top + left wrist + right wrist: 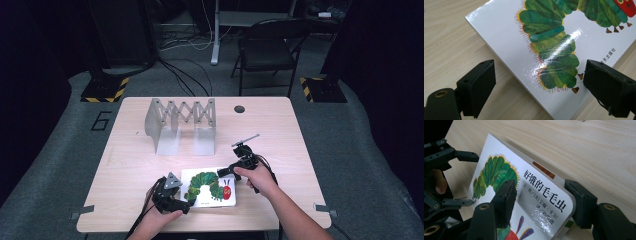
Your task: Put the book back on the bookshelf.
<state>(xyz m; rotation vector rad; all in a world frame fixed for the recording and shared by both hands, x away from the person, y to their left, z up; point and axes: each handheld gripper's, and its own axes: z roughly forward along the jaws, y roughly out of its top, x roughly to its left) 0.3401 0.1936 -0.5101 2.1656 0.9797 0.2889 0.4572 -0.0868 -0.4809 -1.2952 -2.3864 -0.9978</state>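
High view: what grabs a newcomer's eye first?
The picture book with a green caterpillar on its white cover, lying at the table's near edge. The right gripper clamps one corner of it, while the left gripper stands open over the opposite corner. Behind stands a grey folding rack.

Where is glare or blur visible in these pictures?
Left gripper view: white glare streaks cross the glossy book cover over the caterpillar, and the near claw pads look soft. Right gripper view: a small sheen lies near the cover's lower corner. High view: the table is brightly lit, the surroundings are dark.
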